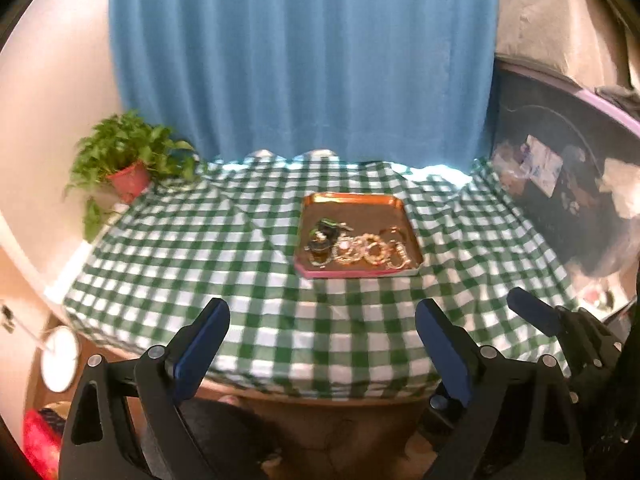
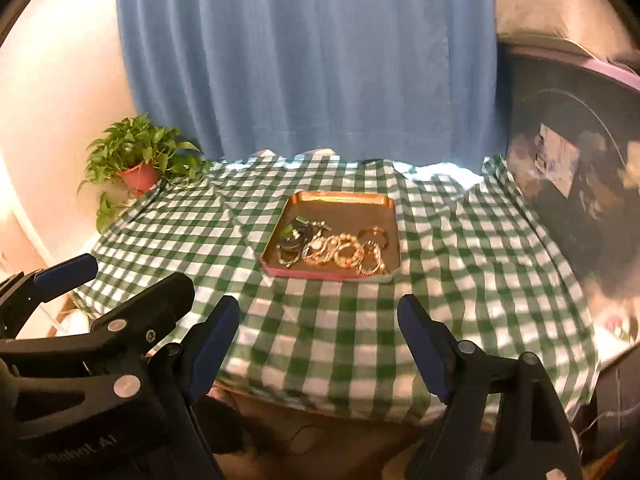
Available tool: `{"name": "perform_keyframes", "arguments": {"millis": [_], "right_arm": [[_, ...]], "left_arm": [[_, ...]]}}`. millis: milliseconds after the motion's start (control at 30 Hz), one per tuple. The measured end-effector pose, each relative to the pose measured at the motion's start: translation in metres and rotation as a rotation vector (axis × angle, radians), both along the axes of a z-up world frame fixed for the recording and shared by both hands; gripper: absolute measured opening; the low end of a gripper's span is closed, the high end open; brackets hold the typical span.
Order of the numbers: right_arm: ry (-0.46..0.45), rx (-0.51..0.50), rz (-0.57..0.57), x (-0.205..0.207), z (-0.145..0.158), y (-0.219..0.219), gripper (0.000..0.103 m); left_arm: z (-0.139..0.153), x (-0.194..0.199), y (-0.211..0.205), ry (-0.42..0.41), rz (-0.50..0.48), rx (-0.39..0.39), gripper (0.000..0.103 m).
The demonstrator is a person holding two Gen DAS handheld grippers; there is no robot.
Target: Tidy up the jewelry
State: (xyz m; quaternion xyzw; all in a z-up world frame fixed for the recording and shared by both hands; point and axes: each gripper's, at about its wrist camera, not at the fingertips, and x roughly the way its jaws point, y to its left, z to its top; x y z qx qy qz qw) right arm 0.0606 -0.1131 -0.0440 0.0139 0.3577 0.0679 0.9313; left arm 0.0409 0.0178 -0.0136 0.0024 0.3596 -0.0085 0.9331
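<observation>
A copper-coloured tray (image 1: 352, 205) (image 2: 344, 204) with a pink front rim lies in the middle of the green-checked tablecloth (image 1: 224, 248) (image 2: 352, 320). A heap of jewelry (image 1: 360, 252) (image 2: 334, 250) rests along its front edge: gold and beaded bracelets on the right, darker pieces on the left. My left gripper (image 1: 322, 320) hovers open above the table's near edge, well short of the tray, nothing between its blue pads. My right gripper (image 2: 318, 316) is open too, empty, beside the left one. One right finger (image 1: 532, 310) shows in the left wrist view, and one left finger (image 2: 66, 274) in the right wrist view.
A potted green plant (image 1: 128, 160) (image 2: 140, 160) in a red pot stands at the table's far left corner. A blue curtain (image 1: 304, 56) (image 2: 308, 56) hangs behind the table. A dark cluttered surface (image 1: 560, 184) (image 2: 568, 168) borders the right side.
</observation>
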Motion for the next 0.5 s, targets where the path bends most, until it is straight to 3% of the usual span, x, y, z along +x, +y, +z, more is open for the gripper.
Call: {"name": "perform_keyframes", "arguments": {"millis": [133, 500], "right_arm": [[0.021, 0.033, 0.005, -0.015, 0.003, -0.001, 0.079], [0.044, 0.052, -0.006, -0.031, 0.009, -0.001, 0.079]], "left_arm": [[0.007, -0.012, -0.002, 0.02, 0.003, 0.039, 0.095], [0.015, -0.021, -0.006, 0.034, -0.013, 0.042, 0.095]]}}
